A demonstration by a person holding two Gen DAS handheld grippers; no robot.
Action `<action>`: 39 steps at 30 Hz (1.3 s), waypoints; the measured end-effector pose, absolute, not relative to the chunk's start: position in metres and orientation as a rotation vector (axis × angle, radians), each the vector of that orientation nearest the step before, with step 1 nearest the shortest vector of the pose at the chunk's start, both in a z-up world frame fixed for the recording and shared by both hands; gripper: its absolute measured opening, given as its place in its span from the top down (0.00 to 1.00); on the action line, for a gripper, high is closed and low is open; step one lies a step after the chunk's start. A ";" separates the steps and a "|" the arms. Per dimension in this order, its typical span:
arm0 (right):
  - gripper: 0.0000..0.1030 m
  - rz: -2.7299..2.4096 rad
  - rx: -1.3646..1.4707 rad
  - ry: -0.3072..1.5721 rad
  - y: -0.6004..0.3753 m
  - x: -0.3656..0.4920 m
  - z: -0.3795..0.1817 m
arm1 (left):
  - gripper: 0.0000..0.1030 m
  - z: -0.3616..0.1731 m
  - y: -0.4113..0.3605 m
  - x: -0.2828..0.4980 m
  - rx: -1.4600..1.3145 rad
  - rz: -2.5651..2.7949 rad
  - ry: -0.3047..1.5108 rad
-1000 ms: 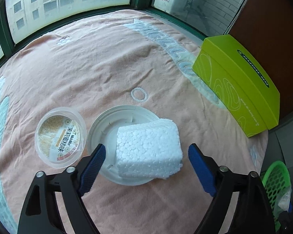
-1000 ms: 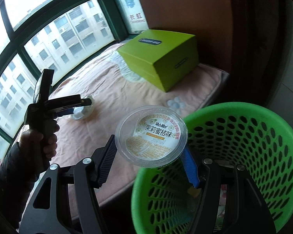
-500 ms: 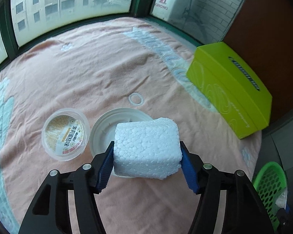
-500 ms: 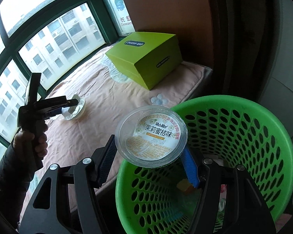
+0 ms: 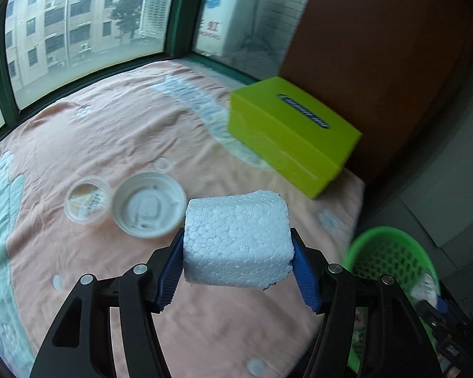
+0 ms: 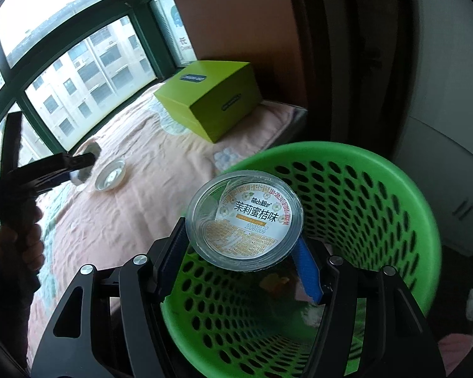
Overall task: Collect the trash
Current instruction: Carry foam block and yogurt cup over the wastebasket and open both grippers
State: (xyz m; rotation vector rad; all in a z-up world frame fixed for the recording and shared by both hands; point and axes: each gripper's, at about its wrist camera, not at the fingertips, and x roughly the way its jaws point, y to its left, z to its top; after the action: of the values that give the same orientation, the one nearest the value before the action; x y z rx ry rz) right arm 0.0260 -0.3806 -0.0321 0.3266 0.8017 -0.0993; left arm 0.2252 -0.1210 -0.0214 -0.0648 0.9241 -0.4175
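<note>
My left gripper (image 5: 238, 272) is shut on a white foam block (image 5: 236, 242) and holds it above the pink blanket (image 5: 110, 132). A white plastic lid (image 5: 148, 204) and a small clear cup with a printed label (image 5: 86, 200) lie on the blanket behind it. My right gripper (image 6: 244, 260) is shut on a clear plastic cup with a printed label (image 6: 244, 219), held over the open green mesh basket (image 6: 378, 201). The basket also shows at the lower right of the left wrist view (image 5: 391, 252). The left gripper shows at the left of the right wrist view (image 6: 47, 170).
A lime green box (image 5: 290, 135) stands on the blanket's far right corner, also seen in the right wrist view (image 6: 211, 97). Windows with dark green frames (image 5: 3, 63) run behind the blanket. A brown wall (image 5: 378, 47) rises beside the box. Some trash lies inside the basket.
My left gripper closed on the foam block, lifted it off the white lid and moved it right toward the basket. My right gripper carried its cup further over the basket.
</note>
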 end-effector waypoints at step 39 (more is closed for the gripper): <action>0.28 -0.206 0.433 0.674 -0.438 -0.038 -0.014 | 0.39 -0.043 -0.261 0.111 0.066 -0.749 1.019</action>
State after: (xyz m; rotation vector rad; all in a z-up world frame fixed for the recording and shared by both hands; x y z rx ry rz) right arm -0.0376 -0.4378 -0.0144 0.4326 0.6738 -0.2058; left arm 0.1114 -0.2608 -0.0426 0.0662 1.0185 -0.7493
